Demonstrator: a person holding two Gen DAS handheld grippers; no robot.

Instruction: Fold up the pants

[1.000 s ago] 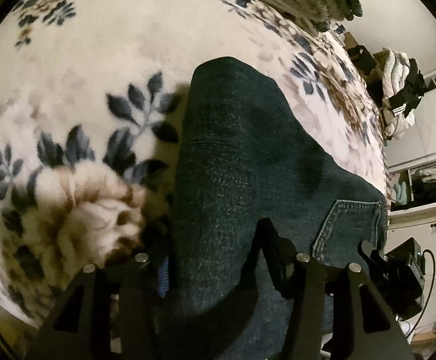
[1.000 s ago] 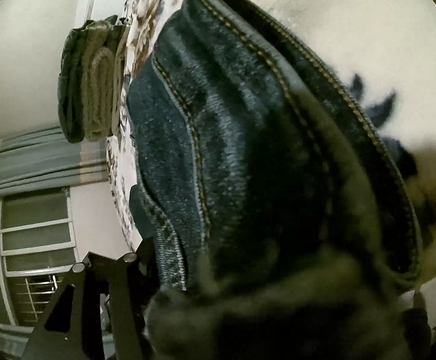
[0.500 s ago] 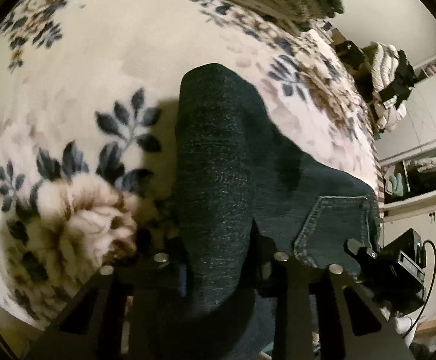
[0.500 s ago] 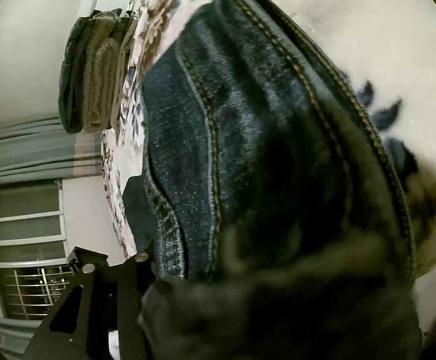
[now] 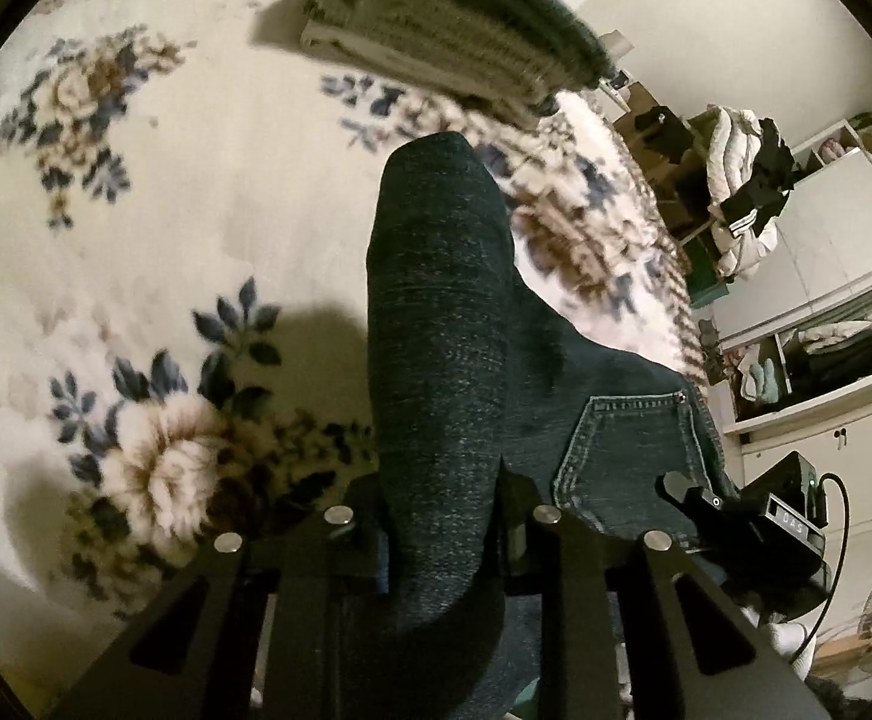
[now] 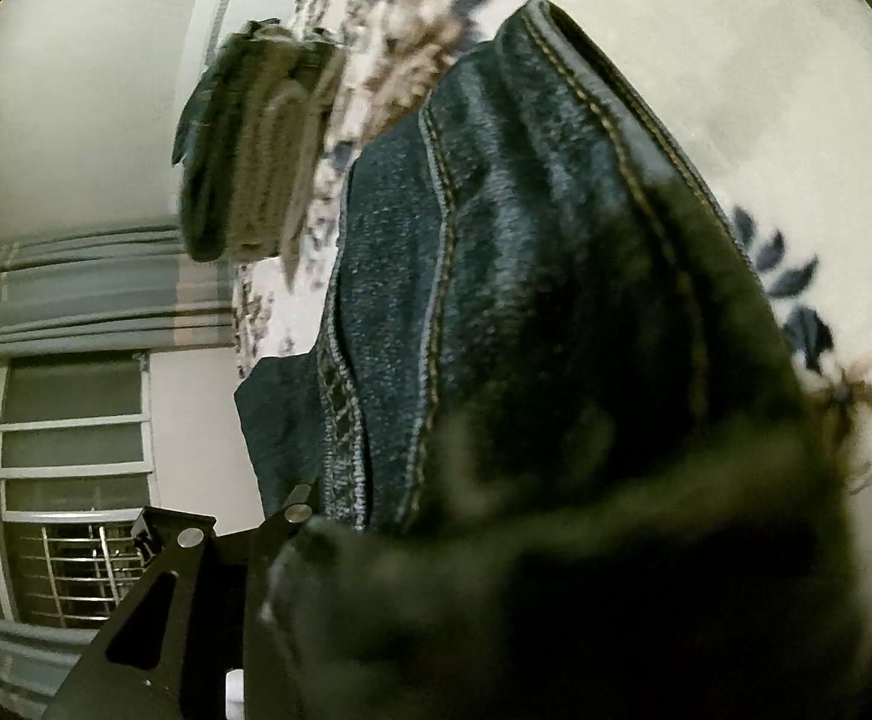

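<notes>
Left gripper [image 5: 442, 525] nearest lens, jaws pinched on fold of dark jeans [image 5: 436, 324], denim bunched btwn the two fingers. Back pocket [image 5: 628, 444] just right of grip. Right gripper [image 6: 376, 540] buried in jeans, waistband seam close to lens; only one finger [image 6: 160, 600] visible, jaw state can't tell. Jeans partly draped over floral blanket [image 5: 136, 240]. Beyond, folded knit stack [image 5: 454, 30] on blanket's far end. Farther right, shelves w/ clothes [image 5: 748, 192]. Curtained window [image 6: 64, 420] at back in right view.
</notes>
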